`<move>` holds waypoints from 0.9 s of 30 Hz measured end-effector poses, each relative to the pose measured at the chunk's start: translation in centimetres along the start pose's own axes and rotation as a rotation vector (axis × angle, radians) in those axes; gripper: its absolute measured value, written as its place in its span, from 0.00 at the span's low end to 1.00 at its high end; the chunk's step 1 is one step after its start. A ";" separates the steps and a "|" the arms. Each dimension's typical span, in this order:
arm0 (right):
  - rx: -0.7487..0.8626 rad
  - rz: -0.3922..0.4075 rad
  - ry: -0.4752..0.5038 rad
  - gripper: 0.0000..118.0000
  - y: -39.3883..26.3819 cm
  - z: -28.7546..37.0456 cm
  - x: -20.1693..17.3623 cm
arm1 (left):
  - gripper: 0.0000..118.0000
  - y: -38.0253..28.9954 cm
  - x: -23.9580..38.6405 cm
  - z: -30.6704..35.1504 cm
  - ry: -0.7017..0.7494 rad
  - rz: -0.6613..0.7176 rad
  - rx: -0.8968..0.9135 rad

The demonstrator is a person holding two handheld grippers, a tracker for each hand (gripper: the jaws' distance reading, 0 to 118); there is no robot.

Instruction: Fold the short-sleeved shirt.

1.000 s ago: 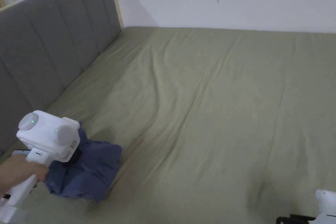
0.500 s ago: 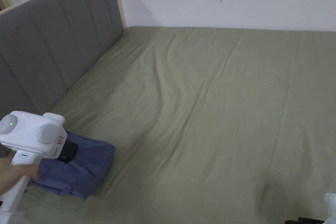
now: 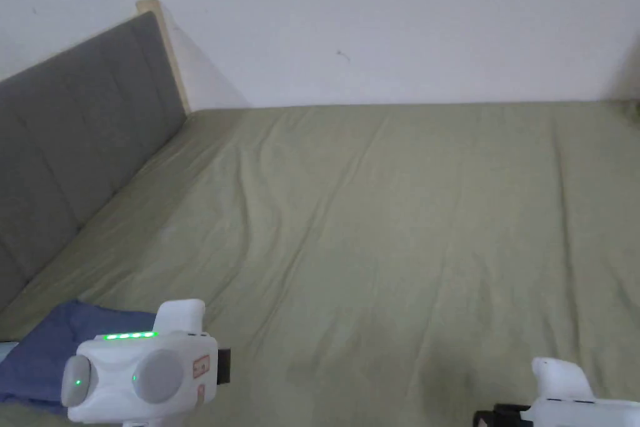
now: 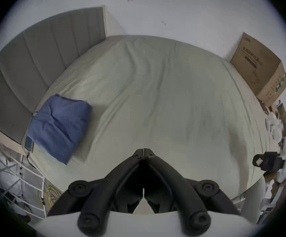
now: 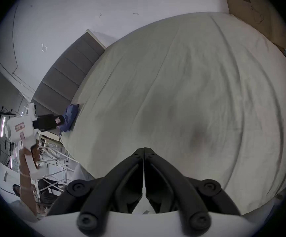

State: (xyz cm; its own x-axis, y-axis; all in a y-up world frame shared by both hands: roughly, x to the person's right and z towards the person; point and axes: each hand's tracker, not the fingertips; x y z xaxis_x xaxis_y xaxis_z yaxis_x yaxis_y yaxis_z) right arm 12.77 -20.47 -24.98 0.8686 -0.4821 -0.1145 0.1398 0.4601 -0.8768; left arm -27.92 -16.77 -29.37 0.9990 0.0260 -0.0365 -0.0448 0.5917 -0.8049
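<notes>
The blue short-sleeved shirt lies folded into a compact bundle at the near left corner of the bed, close to the headboard; it also shows in the left gripper view as a blue shirt and small in the right gripper view as the blue shirt. My left gripper hangs over the bed's near edge, right of the shirt and apart from it, jaws closed on nothing. My right gripper is shut and empty over the near right part of the bed. The left gripper's white body sits low in the head view.
An olive sheet covers the bed. A grey padded headboard runs along the left. A cardboard box stands at the bed's far right. A phone-like device lies beside the shirt. White metal racks stand past the bed's left edge.
The left gripper has let go of the shirt and pulled back toward the near edge. The shirt stays at the corner. The head camera has tilted up.
</notes>
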 end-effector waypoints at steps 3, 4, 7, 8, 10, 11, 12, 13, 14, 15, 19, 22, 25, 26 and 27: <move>0.057 0.017 -0.020 0.00 0.1 1.8 0.6 | 0.00 -0.4 3.9 1.9 -0.001 -0.036 0.070; 0.093 0.034 -0.045 0.00 0.3 2.6 0.6 | 0.00 -0.5 5.5 3.1 -0.015 -0.063 0.102; 0.186 0.092 -0.108 0.00 1.1 5.0 0.0 | 0.00 0.7 8.9 6.3 0.027 -0.142 0.225; 0.216 0.115 -0.132 0.00 1.5 5.9 -0.4 | 0.00 1.1 9.7 7.6 0.033 -0.148 0.262; 0.289 0.178 -0.179 0.00 2.6 7.8 -1.7 | 0.00 2.1 11.4 10.2 0.018 -0.144 0.357; 0.332 0.209 -0.205 0.00 3.0 8.9 -2.4 | 0.00 2.5 12.0 11.3 0.008 -0.135 0.394; 0.380 0.248 -0.236 0.00 3.5 10.0 -3.2 | 0.00 2.7 12.5 12.7 0.006 -0.128 0.428; 0.436 0.277 -0.277 0.00 3.9 11.0 -4.2 | 0.00 2.9 13.2 13.9 0.013 -0.123 0.482; 0.490 0.297 -0.314 0.00 4.2 12.0 -5.2 | 0.00 3.1 13.8 14.9 0.018 -0.124 0.526; 0.550 0.317 -0.340 0.00 4.4 13.0 -6.0 | 0.00 3.2 14.5 16.0 0.035 -0.123 0.573; 0.753 0.383 -0.405 0.00 4.4 16.2 -9.1 | 0.00 2.8 16.1 19.2 0.100 -0.147 0.743; 0.864 0.399 -0.451 0.00 3.6 17.5 -10.8 | 0.00 2.5 16.4 20.4 0.033 -0.126 0.770; 0.929 0.391 -0.499 0.00 2.9 18.0 -11.7 | 0.00 2.1 16.9 20.8 0.065 -0.138 0.790; 0.937 0.379 -0.510 0.00 2.7 18.1 -11.9 | 0.00 1.8 16.9 20.9 0.055 -0.136 0.797; 0.939 0.374 -0.501 0.00 2.5 18.1 -11.8 | 0.00 1.7 16.9 20.9 0.052 -0.135 0.796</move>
State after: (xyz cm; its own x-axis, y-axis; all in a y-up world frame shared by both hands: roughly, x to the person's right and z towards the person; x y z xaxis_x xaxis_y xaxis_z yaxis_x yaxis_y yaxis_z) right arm 11.45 -0.10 -17.40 0.9942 0.0596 0.0894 -0.0503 0.9933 -0.1037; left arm -11.12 1.47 -18.95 0.9936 -0.1125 -0.0123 0.1096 0.9838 -0.1417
